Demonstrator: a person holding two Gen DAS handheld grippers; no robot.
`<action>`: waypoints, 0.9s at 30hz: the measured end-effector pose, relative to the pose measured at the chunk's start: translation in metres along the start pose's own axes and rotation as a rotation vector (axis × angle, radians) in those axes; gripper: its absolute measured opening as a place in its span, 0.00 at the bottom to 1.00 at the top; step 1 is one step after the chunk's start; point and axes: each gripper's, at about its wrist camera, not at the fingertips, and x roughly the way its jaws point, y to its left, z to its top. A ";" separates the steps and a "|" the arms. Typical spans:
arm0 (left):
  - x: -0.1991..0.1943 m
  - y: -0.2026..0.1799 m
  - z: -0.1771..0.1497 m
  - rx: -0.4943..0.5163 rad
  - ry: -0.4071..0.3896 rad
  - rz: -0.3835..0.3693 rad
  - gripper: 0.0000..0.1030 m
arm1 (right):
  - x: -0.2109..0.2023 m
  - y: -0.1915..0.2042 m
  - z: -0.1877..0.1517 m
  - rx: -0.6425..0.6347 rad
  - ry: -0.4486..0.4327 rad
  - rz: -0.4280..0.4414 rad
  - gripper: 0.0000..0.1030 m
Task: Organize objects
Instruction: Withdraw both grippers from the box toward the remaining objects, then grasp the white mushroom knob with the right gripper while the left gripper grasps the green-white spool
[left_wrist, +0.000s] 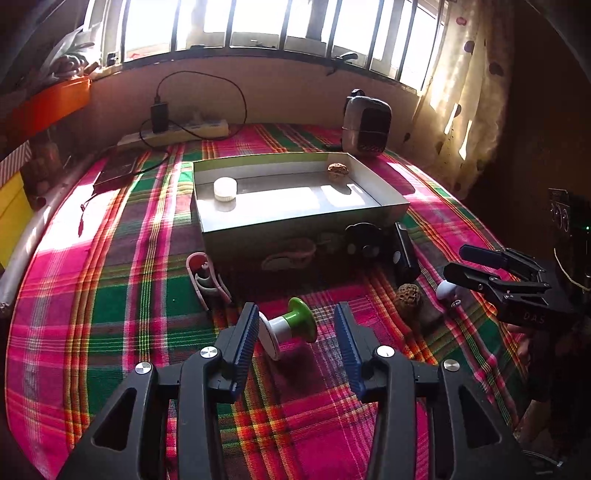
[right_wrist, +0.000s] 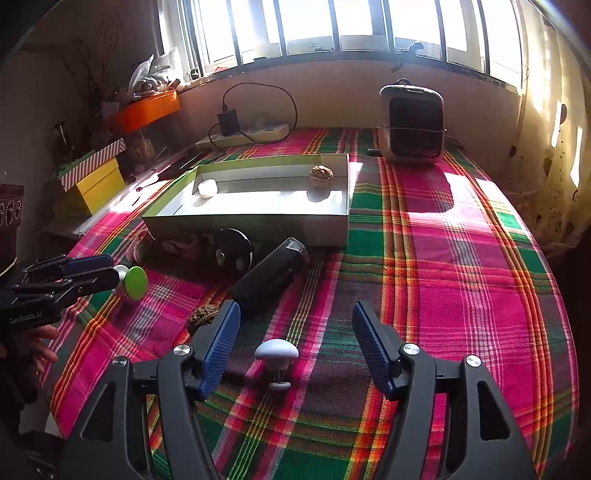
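A green and white spool-shaped piece (left_wrist: 286, 326) lies on its side on the plaid cloth between the fingers of my open left gripper (left_wrist: 297, 325); it also shows in the right wrist view (right_wrist: 132, 282). A white mushroom-shaped knob (right_wrist: 276, 356) stands between the fingers of my open right gripper (right_wrist: 295, 332); it also shows in the left wrist view (left_wrist: 446, 291). The open grey box (left_wrist: 395, 208) holds a white round lid (left_wrist: 225, 188) and a walnut (left_wrist: 338, 171). A second walnut (left_wrist: 407, 299) lies on the cloth.
In front of the box (right_wrist: 343, 229) lie a black cylinder (right_wrist: 267, 275), a black round disc (right_wrist: 231, 251) and a pink clip (left_wrist: 205, 277). A heater (right_wrist: 412, 123) and a power strip (right_wrist: 247, 134) stand at the back. Yellow boxes (right_wrist: 98, 186) are at the left.
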 end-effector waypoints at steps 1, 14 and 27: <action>0.001 -0.001 -0.001 0.005 0.005 0.010 0.39 | 0.000 0.001 -0.001 -0.004 0.005 0.000 0.62; 0.013 -0.004 -0.002 -0.005 0.037 0.043 0.40 | 0.013 0.007 -0.010 -0.027 0.107 -0.046 0.62; 0.026 -0.003 -0.001 -0.024 0.065 0.049 0.40 | 0.021 0.007 -0.010 -0.040 0.161 -0.120 0.62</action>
